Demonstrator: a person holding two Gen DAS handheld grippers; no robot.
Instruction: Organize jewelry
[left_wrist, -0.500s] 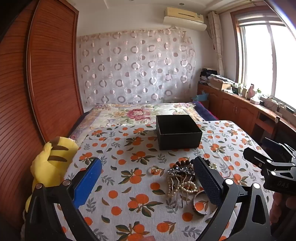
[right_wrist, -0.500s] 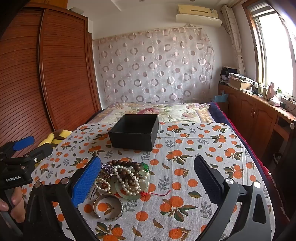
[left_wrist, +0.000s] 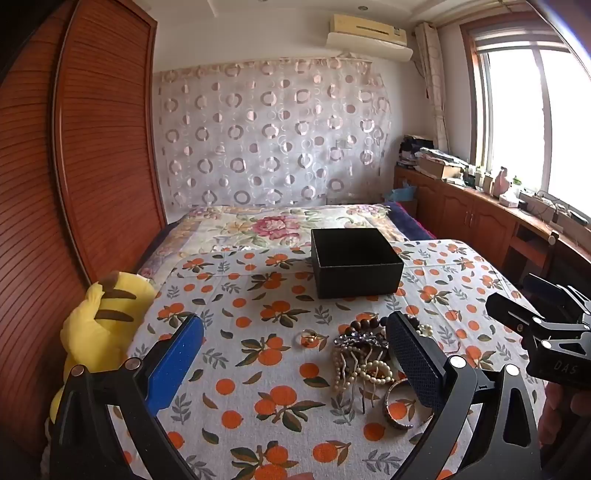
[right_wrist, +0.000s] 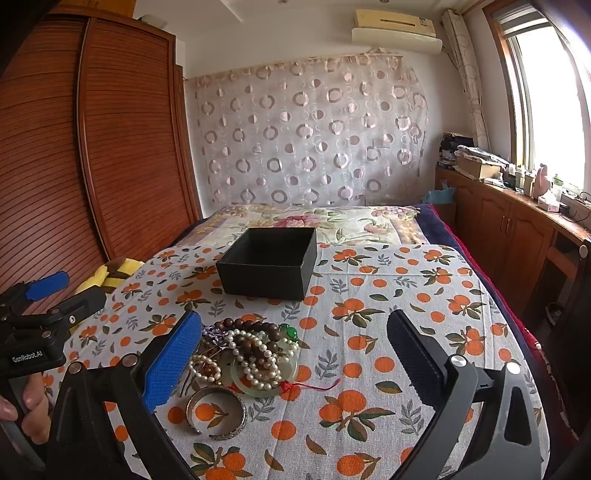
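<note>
Left gripper (left_wrist: 295, 354) and right gripper (right_wrist: 295, 350) both gape wide, holding nothing. Tangled pile of pearl and wooden bead jewelry (right_wrist: 251, 350) lies near the open black square box (right_wrist: 269, 267).

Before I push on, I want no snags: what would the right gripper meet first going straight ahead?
Probably the black box; the right gripper hangs open above the cloth, though depth is unclear.

Two black-framed handheld grippers, left gripper (left_wrist: 295, 354) and right gripper (right_wrist: 295, 354), each with one blue pad (left_wrist: 173, 363), one dark textured pad (left_wrist: 413, 360), silver screws; "GenRobot.AI" lettering; bare-skinned hand (right_wrist: 33, 406).
</note>
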